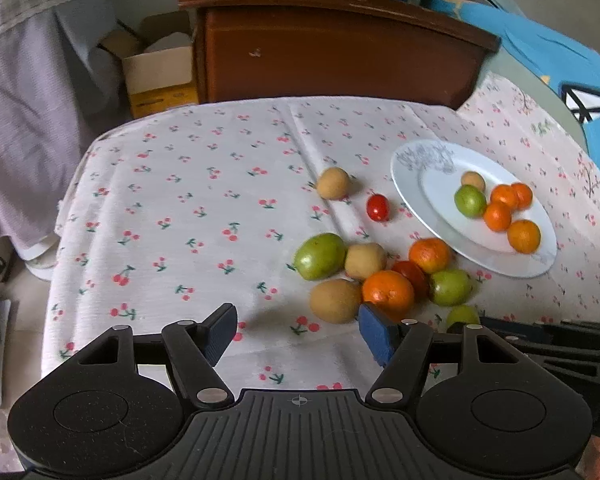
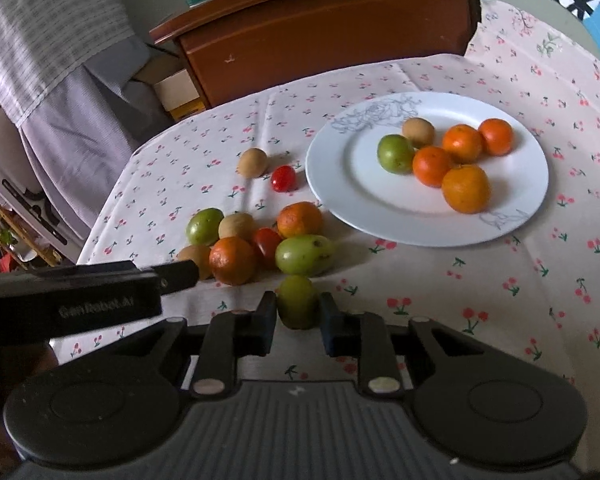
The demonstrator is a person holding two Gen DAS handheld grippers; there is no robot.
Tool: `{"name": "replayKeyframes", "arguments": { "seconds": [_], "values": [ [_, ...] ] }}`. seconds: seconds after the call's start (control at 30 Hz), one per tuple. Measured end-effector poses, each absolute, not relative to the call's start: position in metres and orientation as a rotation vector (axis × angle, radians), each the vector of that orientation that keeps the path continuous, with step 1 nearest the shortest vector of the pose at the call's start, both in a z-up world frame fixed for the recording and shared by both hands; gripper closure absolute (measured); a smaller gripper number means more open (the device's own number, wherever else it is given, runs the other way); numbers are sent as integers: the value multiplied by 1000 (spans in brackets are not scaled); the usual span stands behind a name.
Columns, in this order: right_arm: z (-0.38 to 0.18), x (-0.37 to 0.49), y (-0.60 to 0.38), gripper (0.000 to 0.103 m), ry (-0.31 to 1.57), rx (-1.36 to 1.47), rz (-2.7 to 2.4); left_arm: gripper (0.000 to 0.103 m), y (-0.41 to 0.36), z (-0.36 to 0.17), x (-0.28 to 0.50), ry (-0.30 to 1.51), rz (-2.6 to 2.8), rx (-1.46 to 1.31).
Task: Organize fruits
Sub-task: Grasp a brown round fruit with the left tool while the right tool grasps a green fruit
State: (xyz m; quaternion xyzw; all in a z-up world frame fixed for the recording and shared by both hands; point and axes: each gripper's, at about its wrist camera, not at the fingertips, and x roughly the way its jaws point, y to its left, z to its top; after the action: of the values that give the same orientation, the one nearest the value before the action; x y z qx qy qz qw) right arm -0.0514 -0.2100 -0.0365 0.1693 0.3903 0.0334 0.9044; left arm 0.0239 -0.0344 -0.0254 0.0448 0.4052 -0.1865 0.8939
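A white plate (image 2: 340,184) on the cherry-print tablecloth holds several oranges, a green fruit (image 2: 395,153) and a brown fruit (image 2: 418,131); the plate also shows in the left wrist view (image 1: 412,184). Beside it lies a loose pile of oranges, green, brown and red fruits (image 2: 260,240). My right gripper (image 2: 297,322) is shut on a small green fruit (image 2: 297,300) at the pile's near edge. My left gripper (image 1: 298,332) is open and empty, its right finger beside an orange (image 1: 388,292) and a brown fruit (image 1: 334,300).
A lone brown fruit (image 1: 333,183) and a red tomato (image 1: 378,207) lie apart from the pile. A brown wooden cabinet (image 1: 340,52) stands past the table's far edge, with a cardboard box (image 1: 156,72) to its left. Bare cloth lies left of the pile.
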Motion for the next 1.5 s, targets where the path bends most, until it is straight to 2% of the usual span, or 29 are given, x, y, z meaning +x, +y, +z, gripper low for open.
{"name": "replayKeyframes", "arguments": {
  "seconds": [0.13,0.3,0.4,0.47,0.53,0.9,1.5],
  "values": [
    [-37,-51,-210,80,806,352,69,44,-40,-32,26,839,-399,112],
    [-37,-52,-210,80,804,355,68,47,-40,-34,30,827,-412,93],
    [-37,-52,-210,80,803,350,68,56,-42,-35,32,814,-426,88],
    [-38,-52,-210,80,803,350,68,70,-44,-34,31,806,-451,92],
    [-38,-52,-210,80,802,351,68,77,-45,-34,31,813,-475,78],
    [-37,-51,-213,80,800,373,61,78,-39,-29,26,827,-458,38],
    [-3,-57,-231,81,700,406,62,78,-45,18,11,733,-492,-14]
  ]
}}
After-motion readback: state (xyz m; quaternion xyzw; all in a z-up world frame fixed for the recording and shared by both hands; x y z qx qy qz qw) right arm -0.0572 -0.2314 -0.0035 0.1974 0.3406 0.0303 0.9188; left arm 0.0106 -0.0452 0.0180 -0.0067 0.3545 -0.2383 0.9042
